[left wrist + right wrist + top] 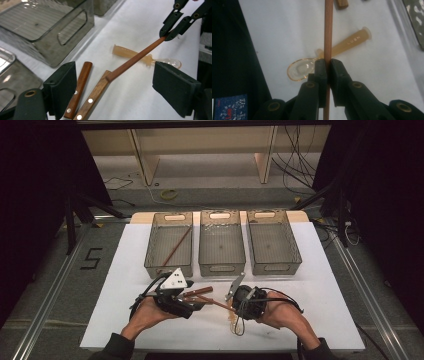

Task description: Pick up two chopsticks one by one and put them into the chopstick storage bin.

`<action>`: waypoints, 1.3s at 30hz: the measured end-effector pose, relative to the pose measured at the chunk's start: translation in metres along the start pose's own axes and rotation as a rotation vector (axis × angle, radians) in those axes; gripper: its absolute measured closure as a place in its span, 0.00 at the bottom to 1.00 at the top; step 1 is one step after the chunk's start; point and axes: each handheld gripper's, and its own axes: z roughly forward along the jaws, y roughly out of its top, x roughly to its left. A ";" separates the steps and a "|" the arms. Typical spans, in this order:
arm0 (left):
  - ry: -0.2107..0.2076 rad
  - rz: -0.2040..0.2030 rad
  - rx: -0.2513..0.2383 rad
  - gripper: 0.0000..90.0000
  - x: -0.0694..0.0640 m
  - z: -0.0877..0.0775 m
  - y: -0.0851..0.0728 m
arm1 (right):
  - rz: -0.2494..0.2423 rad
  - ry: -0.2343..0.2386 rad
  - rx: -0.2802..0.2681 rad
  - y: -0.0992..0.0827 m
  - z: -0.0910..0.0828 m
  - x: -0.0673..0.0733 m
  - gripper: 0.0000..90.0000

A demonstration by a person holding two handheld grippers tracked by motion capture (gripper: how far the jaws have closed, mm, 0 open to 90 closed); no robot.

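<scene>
on the white table (pixel 310 285) three bins (pixel 222 245) stand; one stick (pixel 176 247) is already binned. a second stick (pixel 328 30) is pinched tight by the right gripper (pixel 328 65); the left gripper (pixel 113 82) is held open. two wooden handles (pixel 82 85) and a spoon (pixel 147 58) are left.

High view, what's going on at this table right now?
A person works two handheld grippers over a white table. The right gripper is shut on a thin brown wooden chopstick, holding it above a translucent amber plastic spoon. The left gripper, jaws open, sits by two wooden-handled riveted utensils. Three grey bins stand behind.
</scene>
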 end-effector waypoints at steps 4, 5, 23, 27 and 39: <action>-0.029 0.043 0.033 0.22 -0.004 0.002 0.001 | -0.026 0.005 0.003 0.004 0.001 0.006 0.94; -0.037 0.054 0.042 0.22 -0.005 0.002 0.001 | -0.039 0.008 0.006 0.005 0.001 0.008 0.94; -0.107 0.220 0.249 0.50 -0.028 0.013 0.001 | -0.153 0.029 0.010 0.013 0.001 0.025 0.94; -0.116 0.231 0.263 0.55 -0.030 0.013 0.000 | -0.168 0.030 0.014 0.014 0.002 0.025 0.94; -0.154 0.261 0.311 0.77 -0.033 0.014 0.000 | -0.211 0.045 0.008 0.014 0.005 0.029 0.94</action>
